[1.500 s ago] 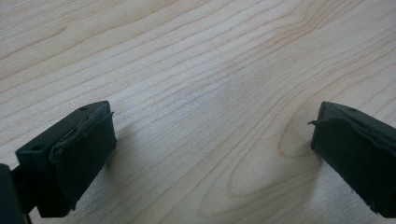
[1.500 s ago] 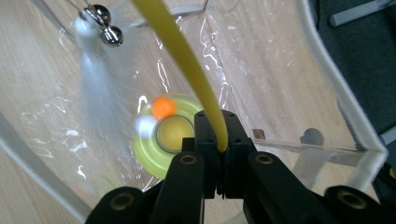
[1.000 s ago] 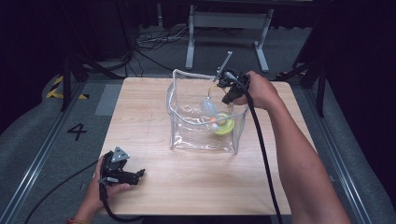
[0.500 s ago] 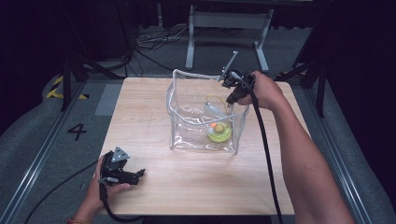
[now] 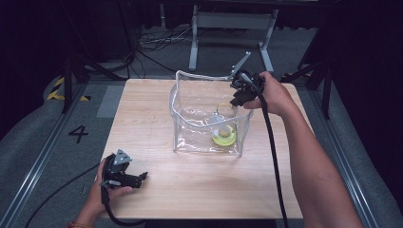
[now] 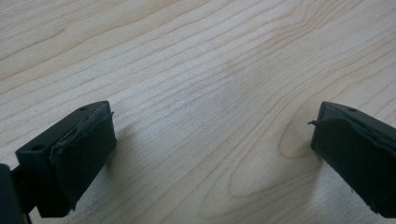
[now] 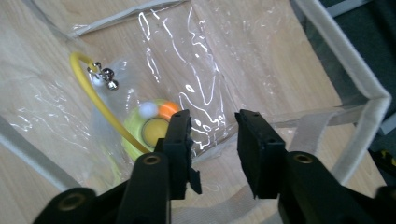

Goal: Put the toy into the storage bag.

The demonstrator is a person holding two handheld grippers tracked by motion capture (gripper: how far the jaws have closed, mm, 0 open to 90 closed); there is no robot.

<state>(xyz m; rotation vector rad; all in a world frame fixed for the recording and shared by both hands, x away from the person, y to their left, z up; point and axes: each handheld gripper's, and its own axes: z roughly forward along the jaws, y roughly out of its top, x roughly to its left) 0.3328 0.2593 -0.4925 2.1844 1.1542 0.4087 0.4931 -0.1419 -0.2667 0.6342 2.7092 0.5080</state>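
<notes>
A light wooden table (image 5: 157,118) with visible grain carries everything here, its pale top standing on a grey carpeted floor (image 5: 33,137) that bears a painted number four beside the table's left edge. Directly on the tabletop stands a clear plastic bag (image 5: 190,128) with white-trimmed edges, set toward the far right part of the surface, upright and open at the top. On its bottom lies a round yellow toy (image 5: 224,136), with what seems to be a yellow cord (image 7: 100,109) attached to it, though glare on the plastic makes this hard to tell. The near half of the tabletop is plain wood.
</notes>
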